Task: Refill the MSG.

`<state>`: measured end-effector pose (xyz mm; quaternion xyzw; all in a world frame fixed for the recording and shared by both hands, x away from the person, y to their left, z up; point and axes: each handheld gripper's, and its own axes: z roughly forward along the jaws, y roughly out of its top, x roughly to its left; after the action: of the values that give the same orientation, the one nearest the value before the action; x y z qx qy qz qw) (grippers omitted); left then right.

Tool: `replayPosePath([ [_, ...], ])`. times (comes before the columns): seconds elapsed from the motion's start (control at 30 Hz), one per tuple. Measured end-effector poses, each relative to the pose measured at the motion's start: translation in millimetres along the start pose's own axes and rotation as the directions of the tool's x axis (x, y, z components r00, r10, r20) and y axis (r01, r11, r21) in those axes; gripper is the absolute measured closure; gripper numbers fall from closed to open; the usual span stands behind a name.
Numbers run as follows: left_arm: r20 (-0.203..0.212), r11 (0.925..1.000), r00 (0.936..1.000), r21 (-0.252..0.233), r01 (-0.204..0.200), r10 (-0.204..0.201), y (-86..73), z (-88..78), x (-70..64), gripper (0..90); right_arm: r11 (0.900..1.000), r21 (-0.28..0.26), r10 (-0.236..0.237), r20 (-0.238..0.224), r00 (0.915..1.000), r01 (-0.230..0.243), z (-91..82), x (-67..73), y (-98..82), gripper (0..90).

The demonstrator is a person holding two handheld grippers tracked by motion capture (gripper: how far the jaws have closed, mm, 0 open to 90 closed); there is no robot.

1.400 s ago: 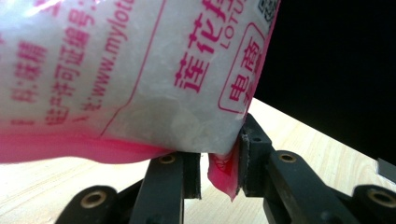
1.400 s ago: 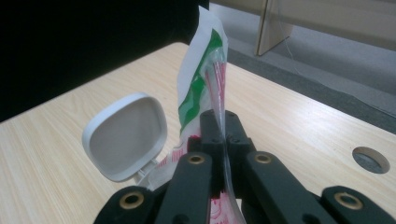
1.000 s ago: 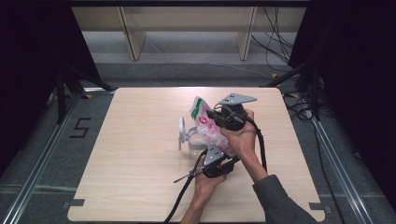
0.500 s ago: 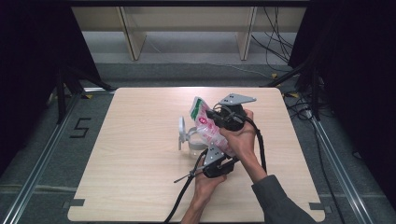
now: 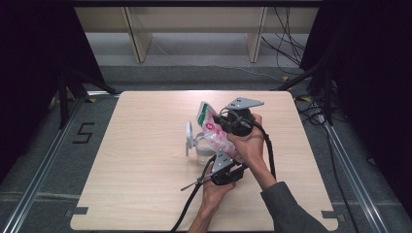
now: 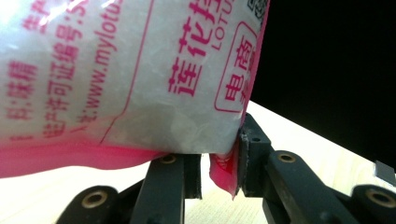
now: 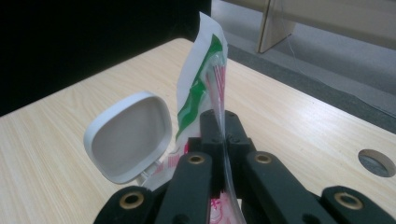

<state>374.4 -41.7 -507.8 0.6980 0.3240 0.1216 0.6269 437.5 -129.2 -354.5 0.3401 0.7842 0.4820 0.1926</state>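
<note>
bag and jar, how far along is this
Done: the jar stands on the table with its lid flipped open. In hand: the right gripper pinches the bag near its top, the left gripper its bottom corner. Left: no pouring seen yet.

Bare wood lies open across the left half and near edge of the table (image 5: 136,189). At centre, a plastic bag (image 5: 214,128) stretched between the left gripper (image 5: 224,162) and right gripper (image 5: 228,121) blocks passage, with a white container (image 5: 199,148), its lid raised, touching the bag's left side.
</note>
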Motion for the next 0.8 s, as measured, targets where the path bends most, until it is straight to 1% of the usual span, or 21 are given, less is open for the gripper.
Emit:
replayPosePath([
  [0.03, 0.002, 1.0, 1.0, 0.001, 0.001, -0.001, -0.4, 0.3, -0.2, 74.0, 1.0, -0.004, 0.007, 0.006, 1.0, -0.007, -0.1, 0.3, -0.2, 90.0],
  [0.07, 0.002, 1.0, 1.0, 0.0, 0.0, 0.0, -0.9, 0.7, -0.6, 74.0, 1.0, 0.017, -0.001, 0.004, 1.0, 0.001, 0.2, 0.6, -0.2, 90.0],
  [0.13, 0.004, 1.0, 1.0, -0.002, -0.003, 0.003, -0.3, -0.2, -0.5, 74.0, 0.999, 0.028, -0.016, 0.004, 0.9999, 0.016, 0.9, 0.4, 0.6, 90.0],
  [0.2, 0.004, 1.0, 1.0, -0.002, 0.003, -0.003, 0.9, -0.4, 0.1, 74.1, 1.0, 0.003, -0.009, 0.002, 1.0, 0.009, 1.1, -1.1, 1.1, 90.0],
  [0.23, 0.005, 1.0, 1.0, -0.001, 0.005, -0.005, 0.5, -0.2, 0.0, 74.1, 1.0, 0.009, -0.015, 0.004, 0.9999, 0.015, 2.1, -0.8, 0.9, 90.0],
  [0.27, 0.007, 1.0, 1.0, -0.002, 0.001, -0.001, 0.2, -0.2, -0.1, 74.1, 1.0, 0.026, 0.0, 0.004, 1.0, 0.0, 2.2, 1.3, 1.0, 90.0],
  [0.3, 0.01, 0.9999, 0.9999, -0.015, 0.007, -0.007, 0.5, -0.2, -0.5, 74.1, 0.999, 0.03, -0.018, 0.006, 0.9998, 0.018, 2.8, 1.0, 1.6, 90.0],
  [0.33, 0.01, 0.9998, 0.9999, -0.015, 0.008, -0.008, 1.0, -0.5, -0.3, 74.1, 1.0, 0.029, -0.004, 0.002, 1.0, 0.004, 2.4, 1.9, 2.2, 90.0],
  [0.37, 0.006, 1.0, 1.0, -0.004, -0.001, 0.001, 1.6, -0.9, 0.7, 74.1, 1.0, 0.01, -0.02, -0.002, 0.9998, 0.02, 3.6, 0.0, 2.2, 90.0],
  [0.4, 0.005, 1.0, 1.0, 0.001, -0.002, 0.002, 1.5, -1.1, 0.7, 74.1, 1.0, 0.008, -0.026, 0.007, 0.9996, 0.026, 3.3, -0.7, 2.3, 90.0],
  [0.43, 0.006, 1.0, 1.0, -0.003, 0.0, 0.0, 1.2, -0.9, 0.4, 74.1, 1.0, 0.023, -0.002, -0.004, 1.0, 0.002, 3.5, 1.3, 2.1, 90.0],
  [0.47, 0.011, 0.9999, 0.9999, -0.015, 0.008, -0.008, 1.0, -0.6, -0.2, 74.1, 1.0, 0.027, -0.016, 0.003, 0.9999, 0.016, 3.5, 1.4, 2.4, 90.0],
  [0.5, 0.008, 0.9999, 1.0, -0.013, 0.006, -0.006, 1.3, -1.2, -0.6, 74.1, 0.999, 0.028, -0.022, 0.001, 0.9998, 0.022, 3.5, 1.2, 2.6, 90.0],
  [0.53, 0.006, 0.9999, 1.0, -0.013, 0.005, -0.005, 1.6, -1.6, -0.6, 74.1, 1.0, 0.019, -0.006, 0.01, 0.9999, 0.005, 3.4, 1.8, 2.6, 90.0],
  [0.57, 0.008, 0.9999, 1.0, -0.01, 0.005, -0.005, 1.7, -1.4, -0.2, 74.1, 1.0, 0.007, -0.005, 0.007, 1.0, 0.005, 4.0, 1.0, 2.5, 90.0],
  [0.6, 0.008, 0.9999, 1.0, -0.011, 0.006, -0.005, 1.4, -1.1, -0.4, 74.1, 1.0, 0.018, -0.018, 0.001, 0.9998, 0.018, 3.8, 0.2, 2.5, 90.0],
  [0.63, 0.007, 0.9999, 1.0, -0.013, 0.005, -0.005, 1.0, -1.1, -0.8, 74.2, 0.999, 0.032, 0.002, 0.001, 1.0, -0.002, 3.8, 2.4, 2.1, 90.0],
  [0.67, 0.004, 0.9999, 1.0, -0.012, 0.002, -0.002, 1.2, -1.6, -1.4, 74.1, 0.999, 0.03, -0.018, 0.008, 0.9998, 0.018, 4.5, 2.1, 2.3, 90.0],
  [0.7, 0.005, 0.9999, 1.0, -0.012, -0.008, 0.008, 1.7, -2.1, -0.9, 74.2, 0.999, 0.034, -0.014, 0.004, 0.9999, 0.014, 3.9, 2.6, 2.9, 90.0],
  [0.77, 0.004, 0.9999, 1.0, -0.012, 0.001, -0.001, 2.0, -2.4, -0.3, 74.2, 1.0, 0.026, 0.003, -0.003, 1.0, -0.003, 3.8, 3.4, 3.2, 90.0],
  [0.8, 0.005, 0.9999, 1.0, -0.015, 0.004, -0.004, 1.5, -1.9, -0.7, 74.2, 1.0, 0.02, -0.022, 0.008, 0.9997, 0.022, 4.9, 2.3, 2.6, 90.0],
])
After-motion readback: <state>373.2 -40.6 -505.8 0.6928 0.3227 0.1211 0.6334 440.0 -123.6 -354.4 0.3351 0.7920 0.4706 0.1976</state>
